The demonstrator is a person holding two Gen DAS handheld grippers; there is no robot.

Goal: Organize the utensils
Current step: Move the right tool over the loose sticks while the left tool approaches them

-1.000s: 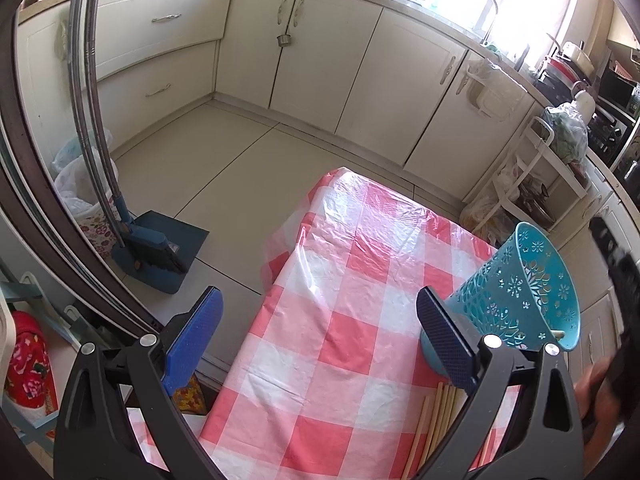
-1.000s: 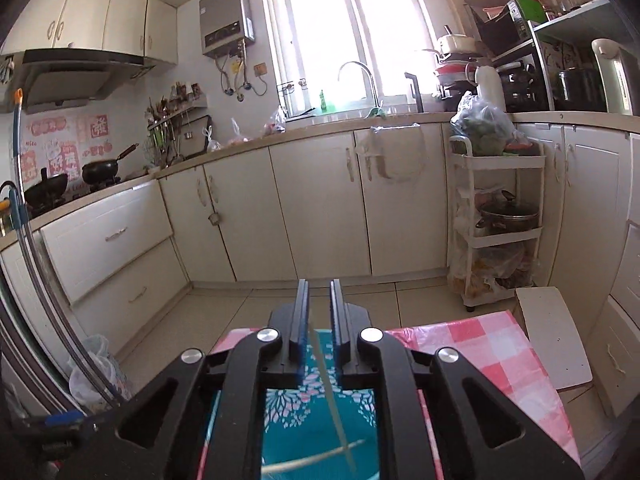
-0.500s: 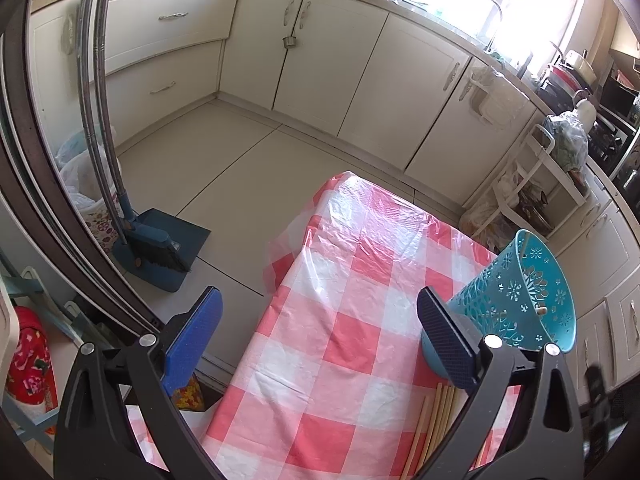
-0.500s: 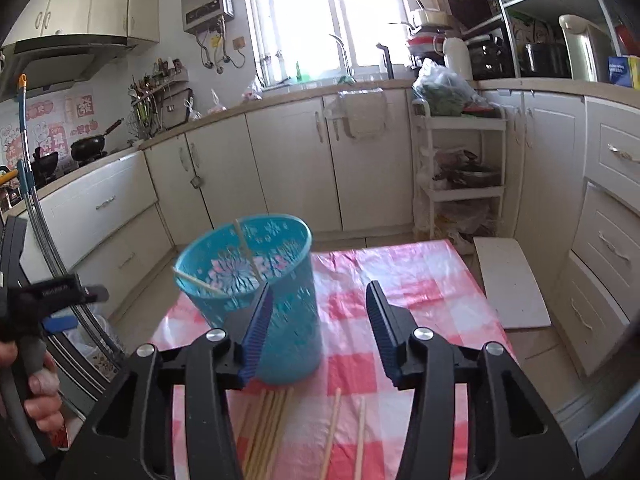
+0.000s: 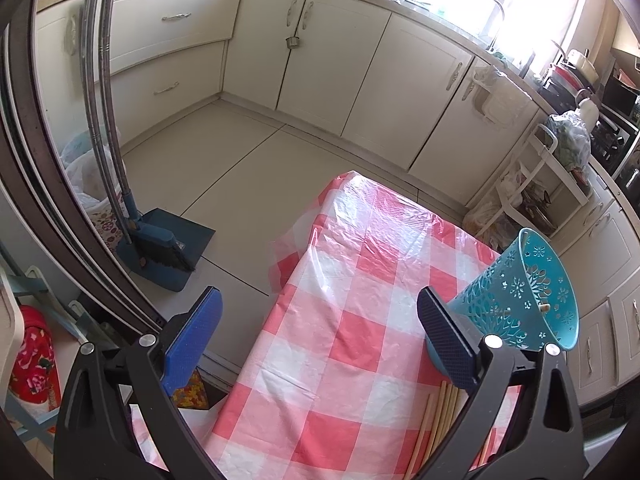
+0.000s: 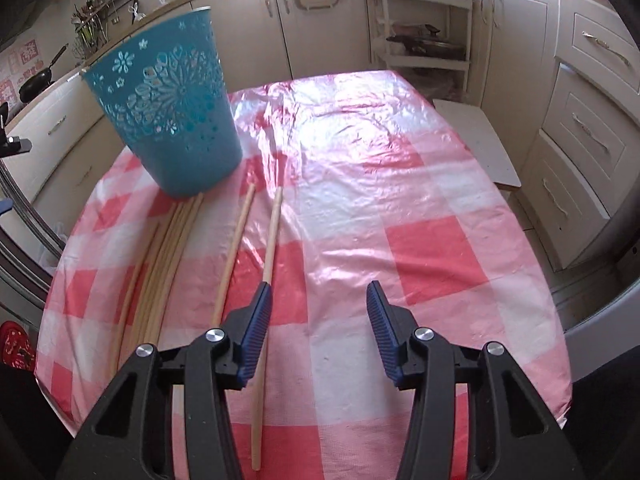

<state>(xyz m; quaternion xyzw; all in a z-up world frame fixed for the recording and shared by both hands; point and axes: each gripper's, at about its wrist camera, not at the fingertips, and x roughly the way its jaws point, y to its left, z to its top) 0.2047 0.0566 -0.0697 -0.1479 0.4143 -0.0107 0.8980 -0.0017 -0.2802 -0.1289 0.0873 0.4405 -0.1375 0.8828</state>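
- Surface (image 6: 420, 216): red/white check cloth under clear plastic sheet; lies below & ahead of both tongs.
- Basket (image 6: 172, 112): teal plastic, cut-out flower pattern, upright on surface; ahead-left of right tongs, well apart. In left wrist view basket (image 5: 516, 308) sits just behind the right-side pad of left tongs, partly hidden by it; a pale stick end shows inside near the rim.
- Dustpan & brush (image 5: 164, 248): blue, on floor off the surface's edge, ahead-left of left tongs, beside long metal handles.
- Left tongs (image 5: 320, 344): jaws wide, nothing between them; held above surface edge, pointing down at cloth & floor.
- Right tongs (image 6: 318, 328): jaws about half apart, nothing between them, only bare cloth; pointing steeply down at surface.
- Chopstick bundle (image 6: 160, 264): several pale wooden sticks laid side by side on surface, left of right tongs, far ends touching or nearly touching basket base. Same bundle (image 5: 436, 420) shows under the right-side finger of left tongs.
- Loose chopstick A (image 6: 236, 248): lies alone between bundle & right tongs, lengthwise.
- Loose chopstick B (image 6: 270, 248): just right of A, passes under the left-side pad of right tongs; outside the jaws; contact w/ pad cannot be told.
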